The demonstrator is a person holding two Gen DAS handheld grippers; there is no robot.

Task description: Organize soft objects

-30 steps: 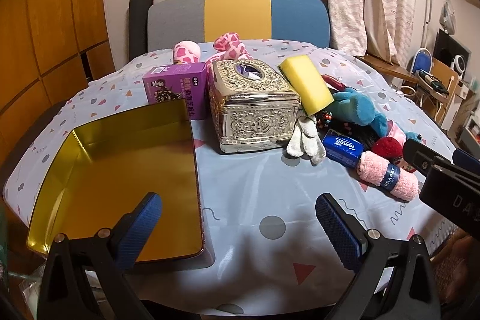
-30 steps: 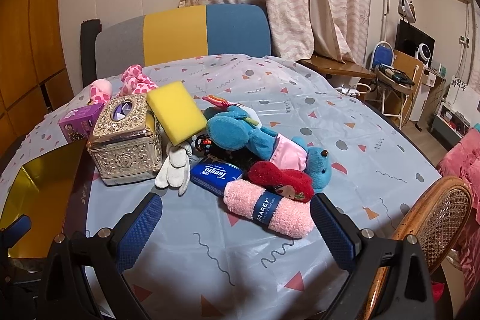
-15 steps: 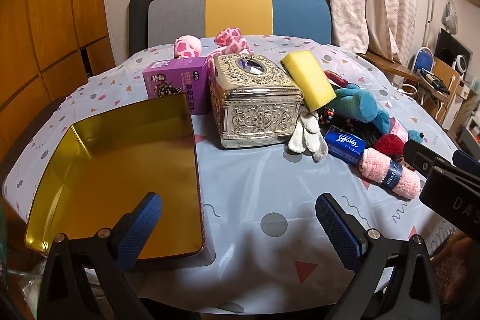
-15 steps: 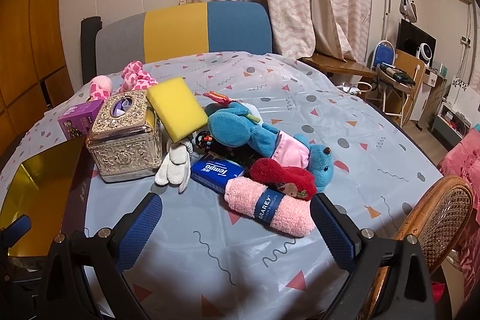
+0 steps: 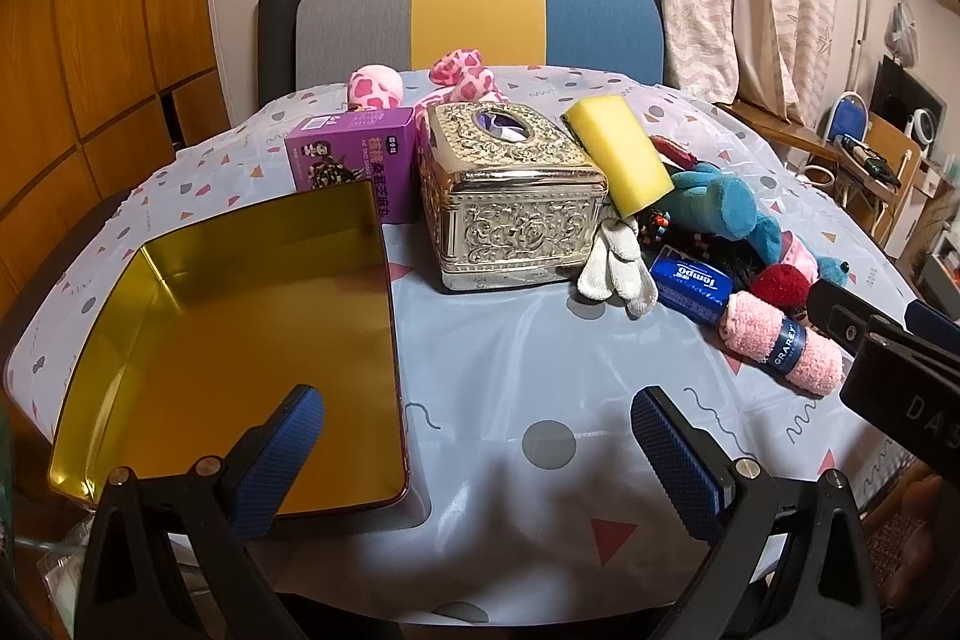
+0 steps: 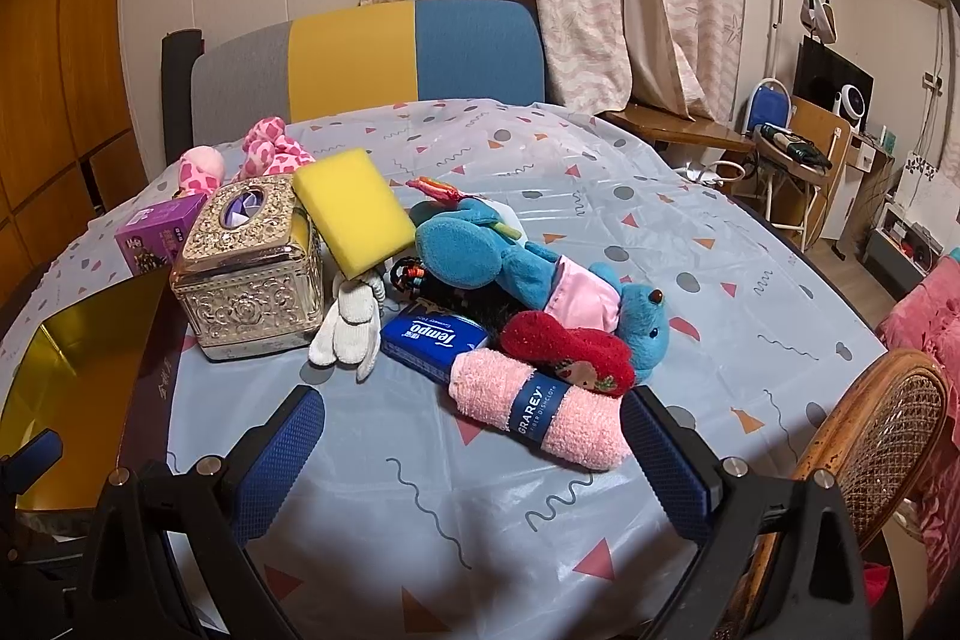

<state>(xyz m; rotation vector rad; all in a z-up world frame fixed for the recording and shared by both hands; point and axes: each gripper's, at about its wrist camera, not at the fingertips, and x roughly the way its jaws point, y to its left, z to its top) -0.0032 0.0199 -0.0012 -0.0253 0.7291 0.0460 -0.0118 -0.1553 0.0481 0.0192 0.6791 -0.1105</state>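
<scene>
A pile of soft things lies on the table: a rolled pink cloth [image 6: 540, 412] [image 5: 780, 343], a red plush [image 6: 567, 349], a blue plush toy [image 6: 528, 274] [image 5: 726, 208], a white glove [image 6: 351, 325] [image 5: 615, 262] and a yellow sponge [image 6: 354, 211] [image 5: 621, 154] leaning on a silver tissue box [image 5: 510, 196] [image 6: 249, 274]. A pink spotted plush [image 5: 420, 85] lies behind the box. An empty gold tray [image 5: 240, 334] sits at the left. My left gripper [image 5: 477, 445] is open over the front of the table. My right gripper [image 6: 474, 445] is open, just short of the pink cloth.
A purple carton [image 5: 354, 160] stands behind the tray. A blue tissue pack [image 6: 435, 340] lies beside the glove. A colour-block chair [image 6: 360, 58] stands at the far side and a rattan chair [image 6: 870, 430] at the right edge. The right gripper's body [image 5: 888, 358] shows at the right.
Both grippers have crept forward and slightly down toward the table, so the objects look a little nearer. Nothing on the table has moved, and both jaws stay open.
</scene>
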